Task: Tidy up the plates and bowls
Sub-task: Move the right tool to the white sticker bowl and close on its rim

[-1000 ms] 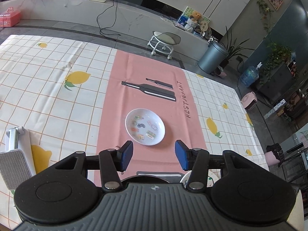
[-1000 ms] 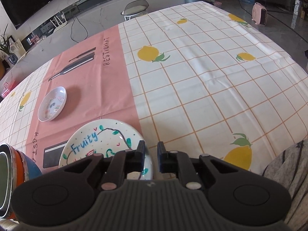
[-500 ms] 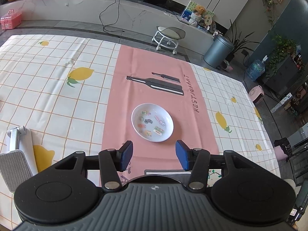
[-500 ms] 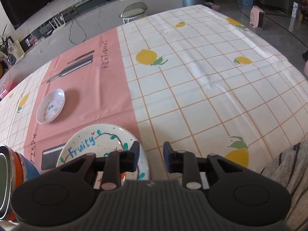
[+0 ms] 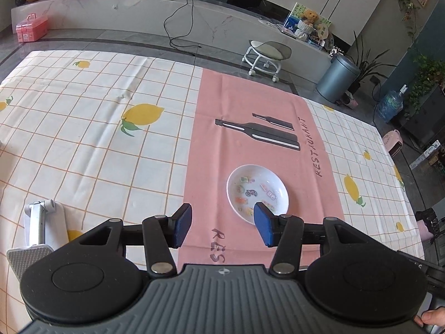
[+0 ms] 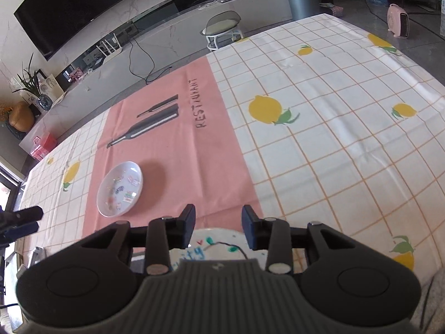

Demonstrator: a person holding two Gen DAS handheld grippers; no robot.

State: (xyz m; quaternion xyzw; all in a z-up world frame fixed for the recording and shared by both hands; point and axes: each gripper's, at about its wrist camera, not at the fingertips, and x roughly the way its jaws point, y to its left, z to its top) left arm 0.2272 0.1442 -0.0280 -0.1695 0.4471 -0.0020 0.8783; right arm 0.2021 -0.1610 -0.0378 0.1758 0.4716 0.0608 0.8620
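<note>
Both claws hang over the table with nothing between their jaws: the left gripper (image 5: 223, 226) stands wide, its ribbed blue pads (image 5: 183, 224) framing bare pink cloth, and the right gripper (image 6: 218, 229) has its dark jaws at a moderate gap, opening as I watch. Each has a matte black body with round hubs and a grooved grey plate filling the bottom of its frame. Just under the right one lies a flat white plate (image 6: 219, 246) with painted leaves and blue lettering, mostly hidden by the gripper so the word is cut off. A little farther, at centre right in the left wrist view, sits a small glossy white dish (image 5: 257, 193), shallow and round, its inside printed with tiny coloured pictures too small to make out; the left gripper's right-hand pad overlaps its near rim in the picture. It rests on a pink placemat (image 5: 250, 105) printed with dark bottle shapes, laid over a creased checked tablecloth (image 5: 91, 139) with lemons. A white metal stand (image 5: 41, 225) sits at lower left, partly cut off.
</note>
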